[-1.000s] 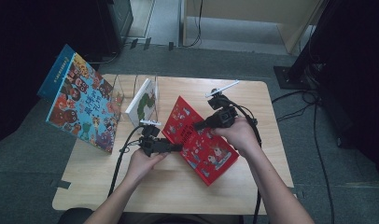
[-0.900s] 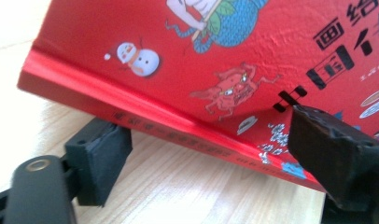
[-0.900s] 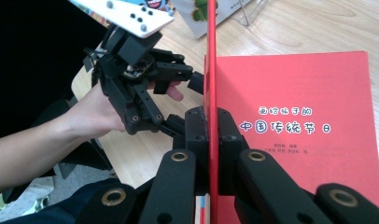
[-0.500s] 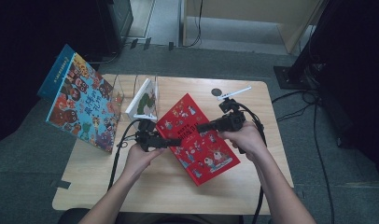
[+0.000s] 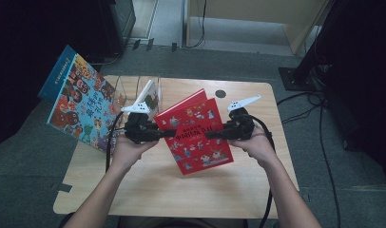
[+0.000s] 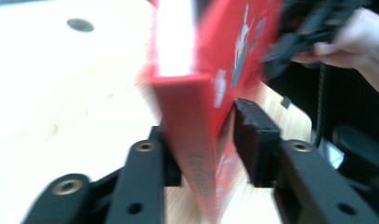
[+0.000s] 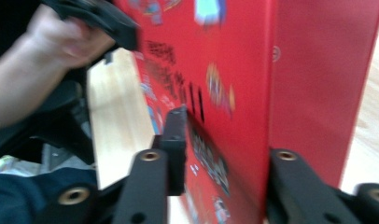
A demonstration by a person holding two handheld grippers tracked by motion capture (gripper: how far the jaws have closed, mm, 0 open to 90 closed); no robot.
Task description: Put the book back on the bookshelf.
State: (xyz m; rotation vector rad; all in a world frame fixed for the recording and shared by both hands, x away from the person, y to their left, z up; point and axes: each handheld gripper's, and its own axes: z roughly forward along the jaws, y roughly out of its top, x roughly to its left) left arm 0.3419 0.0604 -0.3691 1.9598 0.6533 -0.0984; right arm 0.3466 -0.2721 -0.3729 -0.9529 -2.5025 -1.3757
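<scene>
High view: dim, dark surround, pale wooden table [image 5: 148, 190] evenly lit, soft focus. Gripper views: motion-blurred glossy red picture book [image 6: 197, 116]; table left of it overexposed, glare strip on book.

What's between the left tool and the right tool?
The red picture book, held up between the left tool and right tool, as the high view shows.

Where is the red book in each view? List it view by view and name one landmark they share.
High view: red book at the centre, tilted up.
Left gripper view: red book in the middle, edge-on, running from bottom to top.
Right gripper view: red book across centre and right, printed cover facing left.
Shared landmark: the pale wooden table.
</scene>
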